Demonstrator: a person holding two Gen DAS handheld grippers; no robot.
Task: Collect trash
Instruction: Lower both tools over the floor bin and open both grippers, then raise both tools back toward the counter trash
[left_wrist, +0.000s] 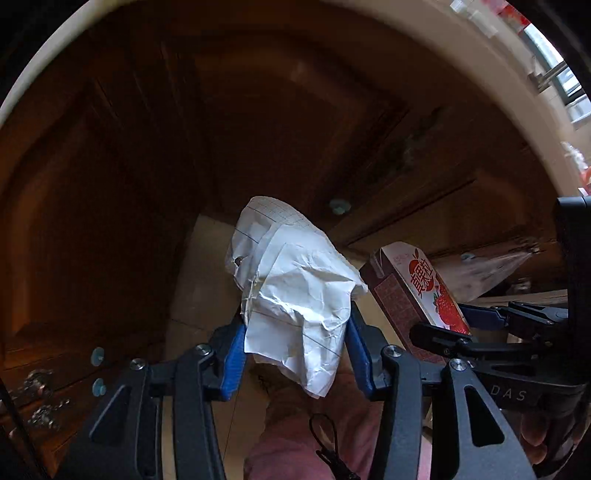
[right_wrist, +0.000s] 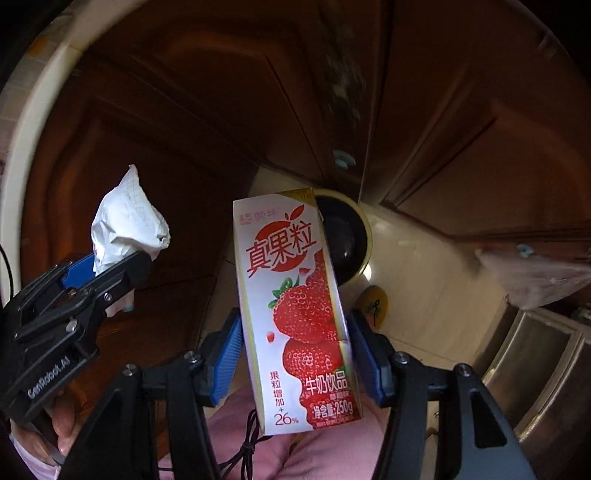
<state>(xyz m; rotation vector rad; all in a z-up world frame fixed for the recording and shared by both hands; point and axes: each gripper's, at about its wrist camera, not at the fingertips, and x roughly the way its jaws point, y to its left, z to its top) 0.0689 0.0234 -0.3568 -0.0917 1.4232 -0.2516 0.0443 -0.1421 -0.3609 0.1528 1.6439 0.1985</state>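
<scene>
wood cabinet doors | tiled floor | pale knob

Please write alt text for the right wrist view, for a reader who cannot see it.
The right gripper clamps a strawberry milk carton above a dark round bin on the pale floor, beside wooden cabinet doors. At left, the left gripper holds crumpled white paper.

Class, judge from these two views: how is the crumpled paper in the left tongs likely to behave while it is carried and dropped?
The crumpled paper looks floppy: its creased lower end droops below the pads of the left tongs. It is probably light for its bulk, being thin lined sheet. Its soft folds may give under the pads, so it could slip sooner than the stiff strawberry milk carton in the right tongs.
</scene>
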